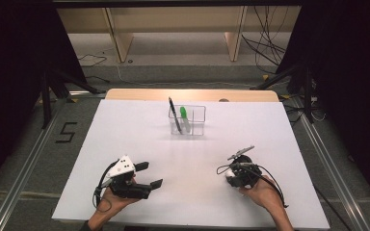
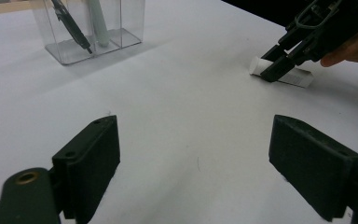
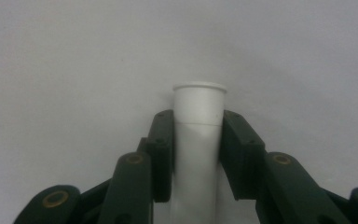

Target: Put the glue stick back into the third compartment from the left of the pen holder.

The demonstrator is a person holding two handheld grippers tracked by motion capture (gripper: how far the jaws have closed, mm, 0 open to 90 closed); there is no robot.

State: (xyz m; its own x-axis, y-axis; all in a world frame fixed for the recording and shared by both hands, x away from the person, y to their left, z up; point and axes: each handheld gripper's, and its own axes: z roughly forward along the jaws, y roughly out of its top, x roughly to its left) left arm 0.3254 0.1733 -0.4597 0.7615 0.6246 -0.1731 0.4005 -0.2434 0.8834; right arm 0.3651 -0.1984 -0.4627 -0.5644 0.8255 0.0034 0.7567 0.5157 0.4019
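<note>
A white tube with a flat cap lies on the white table at the near right. My right gripper points down at it, and both pads press on its sides. The same tube and right gripper show far off in the left gripper view. In the high view the right gripper sits over the tube. My left gripper rests at the near left, jaws wide open with nothing between them. Bare table lies between the left gripper's jaws in its own view.
A clear two-part holder stands at the middle back of the table, holding a black pen and a green-capped marker. The left gripper view shows the holder at top left. Cables trail from both grippers.
</note>
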